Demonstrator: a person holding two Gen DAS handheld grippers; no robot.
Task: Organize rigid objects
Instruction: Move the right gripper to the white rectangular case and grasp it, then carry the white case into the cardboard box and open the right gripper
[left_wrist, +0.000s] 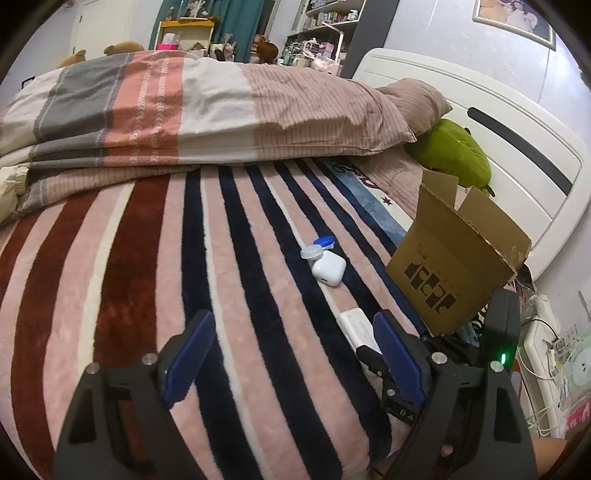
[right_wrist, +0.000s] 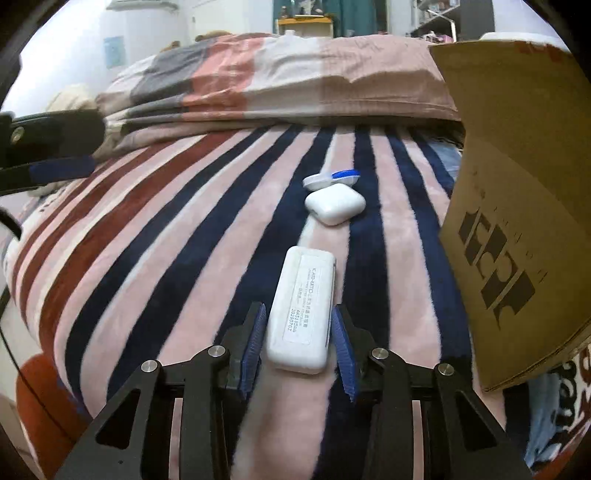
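Our right gripper (right_wrist: 299, 347) straddles the white labelled case (right_wrist: 301, 312), pads not yet touching; closing on the plush striped blanket (right_wrist: 166, 229) could tip it. Our left gripper (left_wrist: 291, 354) hangs open. Ahead lie the earbud case (right_wrist: 334, 202) and contact lens case (right_wrist: 332, 178); the cardboard box (right_wrist: 517, 221) stands right, folded quilt (right_wrist: 277, 81) beyond.

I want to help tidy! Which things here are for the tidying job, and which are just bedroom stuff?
For the job: white flat case, earbud case, blue-and-white lens case, cardboard box, right gripper.

Just lying about: folded quilt, green plush toy, striped blanket.
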